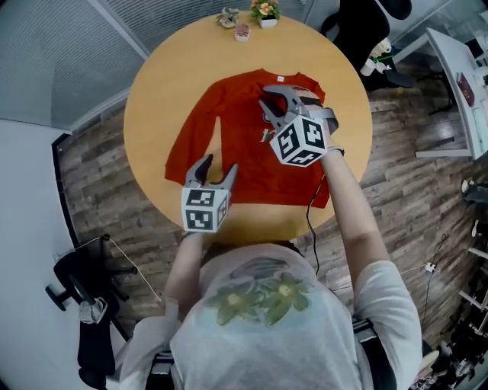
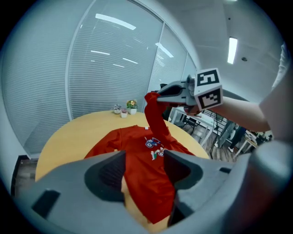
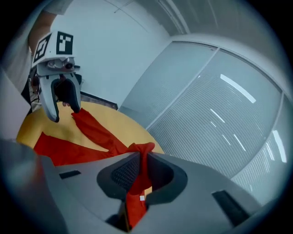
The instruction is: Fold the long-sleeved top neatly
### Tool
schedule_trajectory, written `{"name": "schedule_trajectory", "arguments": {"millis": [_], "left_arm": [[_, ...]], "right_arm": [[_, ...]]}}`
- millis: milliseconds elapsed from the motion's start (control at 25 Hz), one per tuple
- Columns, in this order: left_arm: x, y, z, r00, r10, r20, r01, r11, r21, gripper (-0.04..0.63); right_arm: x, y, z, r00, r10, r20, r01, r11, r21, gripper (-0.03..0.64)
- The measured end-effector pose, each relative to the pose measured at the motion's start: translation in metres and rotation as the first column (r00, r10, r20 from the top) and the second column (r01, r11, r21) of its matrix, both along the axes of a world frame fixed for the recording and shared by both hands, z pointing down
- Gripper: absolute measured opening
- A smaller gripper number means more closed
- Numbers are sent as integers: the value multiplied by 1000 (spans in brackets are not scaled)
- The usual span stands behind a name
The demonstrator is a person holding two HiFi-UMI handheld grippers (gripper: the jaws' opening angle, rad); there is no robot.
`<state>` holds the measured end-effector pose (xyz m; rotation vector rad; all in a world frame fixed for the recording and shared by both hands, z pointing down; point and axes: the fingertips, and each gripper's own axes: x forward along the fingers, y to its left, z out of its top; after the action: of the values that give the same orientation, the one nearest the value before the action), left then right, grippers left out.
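A red long-sleeved top (image 1: 252,164) lies spread on the round wooden table (image 1: 152,99), with a small print on its chest (image 2: 154,147). My right gripper (image 1: 268,107) hovers over the chest and is shut on the right-hand sleeve (image 3: 137,183). The sleeve (image 2: 154,116) hangs from the right gripper (image 2: 155,95) above the top. My left gripper (image 1: 219,166) is open near the top's lower left, by the end of the left-hand sleeve (image 3: 91,128). In the left gripper view, nothing sits between the open jaws of the left gripper (image 2: 144,167).
Small potted flowers (image 1: 264,11) and a little cup (image 1: 242,32) stand at the table's far edge. A black chair (image 1: 84,305) is on the floor at the lower left. A white desk (image 1: 457,84) stands to the right. Glass walls with blinds surround the room.
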<state>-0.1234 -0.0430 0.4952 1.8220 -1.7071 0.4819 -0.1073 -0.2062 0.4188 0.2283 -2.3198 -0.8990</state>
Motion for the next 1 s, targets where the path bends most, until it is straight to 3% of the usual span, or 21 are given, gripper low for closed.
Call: {"name": "schedule_trajectory", "arguments": {"millis": [160, 480, 720, 840, 1000], "left_arm": [[-10, 10, 6, 999, -35, -10, 35, 999, -16, 259], [-28, 26, 24, 995, -90, -33, 88, 994, -60, 259], [-47, 32, 38, 992, -120, -41, 116, 989, -89, 259], [-56, 31, 43, 991, -127, -41, 122, 988, -94, 259], [-61, 23, 45, 990, -129, -50, 124, 988, -92, 259]], "right_arm": [[-45, 11, 48, 986, -109, -130, 113, 993, 25, 60], [-95, 27, 145, 934, -211, -289, 196, 977, -79, 60], [-108, 28, 184, 938, -176, -298, 134, 978, -157, 61], [-111, 23, 184, 961, -109, -256, 54, 975, -214, 128], [-99, 14, 167, 985, 6, -171, -60, 949, -309, 164]]}}
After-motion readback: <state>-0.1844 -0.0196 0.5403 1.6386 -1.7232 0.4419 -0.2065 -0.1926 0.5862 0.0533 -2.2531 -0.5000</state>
